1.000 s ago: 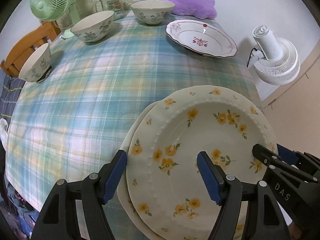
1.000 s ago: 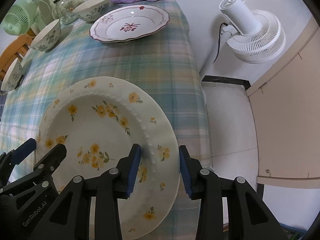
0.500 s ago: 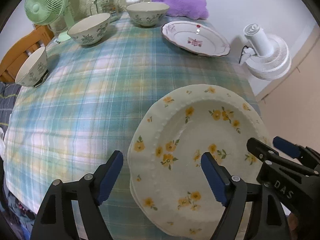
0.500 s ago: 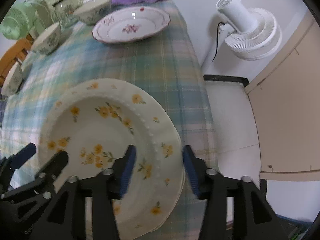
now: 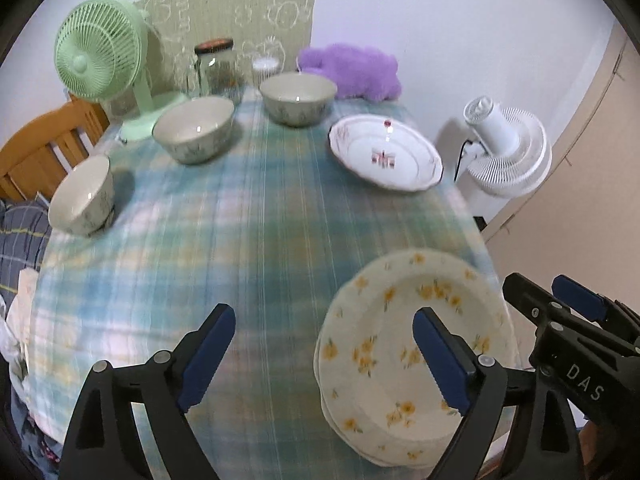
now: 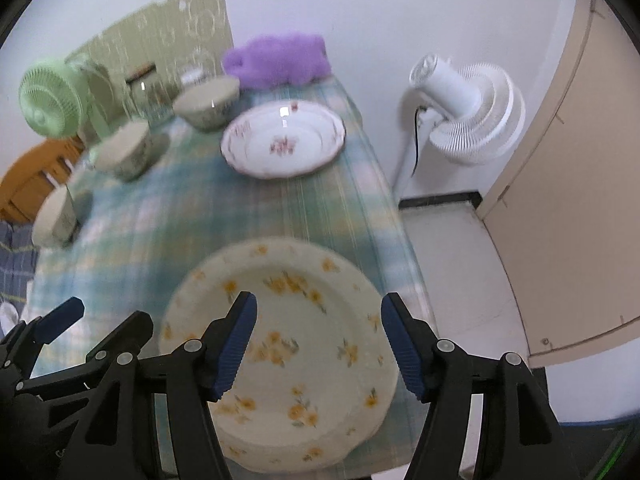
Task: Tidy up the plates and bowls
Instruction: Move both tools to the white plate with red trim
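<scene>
A stack of cream plates with yellow flowers (image 5: 404, 344) lies at the near right corner of the plaid table (image 5: 248, 232); it also shows in the right wrist view (image 6: 288, 356). My left gripper (image 5: 324, 356) is open and empty, above the table beside the stack. My right gripper (image 6: 320, 344) is open and empty, above the stack. A white plate with a red pattern (image 5: 386, 158) sits far right, also seen in the right wrist view (image 6: 284, 140). Three patterned bowls stand at the far middle (image 5: 298, 98), far left (image 5: 194, 128) and left edge (image 5: 82, 196).
A green fan (image 5: 100, 52), a glass jar (image 5: 218, 66) and a purple plush (image 5: 352, 70) stand at the table's back. A white fan (image 5: 506, 152) stands on the floor to the right. A wooden chair (image 5: 44, 148) is at the left.
The right gripper let go of the top flowered plate, which now rests on the stack. Both grippers opened wider and pulled up and back from the plates.
</scene>
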Motion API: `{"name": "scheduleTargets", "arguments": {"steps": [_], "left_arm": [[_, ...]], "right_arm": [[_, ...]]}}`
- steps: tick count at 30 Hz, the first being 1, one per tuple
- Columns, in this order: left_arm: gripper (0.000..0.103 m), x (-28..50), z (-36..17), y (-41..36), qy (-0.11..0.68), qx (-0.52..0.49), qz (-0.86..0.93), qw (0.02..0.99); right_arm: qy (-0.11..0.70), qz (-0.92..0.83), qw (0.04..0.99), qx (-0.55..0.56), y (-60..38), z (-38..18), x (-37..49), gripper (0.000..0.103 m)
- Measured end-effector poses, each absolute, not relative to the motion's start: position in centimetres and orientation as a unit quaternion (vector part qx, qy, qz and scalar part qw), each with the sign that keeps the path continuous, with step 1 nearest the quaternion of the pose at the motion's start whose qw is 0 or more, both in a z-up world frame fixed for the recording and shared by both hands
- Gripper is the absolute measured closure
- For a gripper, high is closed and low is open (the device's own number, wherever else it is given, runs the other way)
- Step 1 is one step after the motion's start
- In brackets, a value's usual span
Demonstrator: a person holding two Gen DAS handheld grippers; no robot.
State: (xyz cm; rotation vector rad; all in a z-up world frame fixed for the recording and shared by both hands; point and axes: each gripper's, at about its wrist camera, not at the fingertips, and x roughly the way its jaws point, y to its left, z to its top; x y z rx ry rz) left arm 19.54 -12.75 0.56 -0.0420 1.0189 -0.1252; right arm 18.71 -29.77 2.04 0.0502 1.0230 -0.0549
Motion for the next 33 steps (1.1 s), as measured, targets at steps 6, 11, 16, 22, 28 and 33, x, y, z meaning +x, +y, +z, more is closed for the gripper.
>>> {"name": "scheduleTargets", "arguments": {"steps": [6, 11, 16, 22, 28, 33], "left_arm": [[0.011, 21.6, 2.4, -13.1, 0.46, -0.006, -0.051, 0.887], [0.011, 24.3, 2.9, -13.7, 0.452, -0.023, -0.047, 0.891], [0.011, 27.4, 2.7, -14.9, 0.448, -0.031, -0.041, 0.893], [0.011, 31.8, 1.8, -16.6, 0.447, -0.03, -0.015, 0.894], [0.014, 35.5, 0.3, -18.3, 0.445, -0.016, 0.002, 0.895], [0.019, 38.6, -2.1, -19.0, 0.46, -0.01, 0.014, 0.888]], "right_arm": [[0.459, -0.022, 0.888, 0.018, -29.8, 4.2, 20.7, 0.035], [0.457, -0.011, 0.89, 0.011, -30.4, 4.6, 24.1, 0.035], [0.453, -0.003, 0.891, 0.026, -31.8, 4.5, 27.3, 0.035], [0.445, 0.013, 0.895, 0.032, -33.4, 3.4, 32.4, 0.035], [0.452, 0.017, 0.891, 0.024, -34.5, 1.5, 37.1, 0.035], [0.458, 0.025, 0.888, 0.027, -35.0, -0.7, 40.3, 0.035]]}}
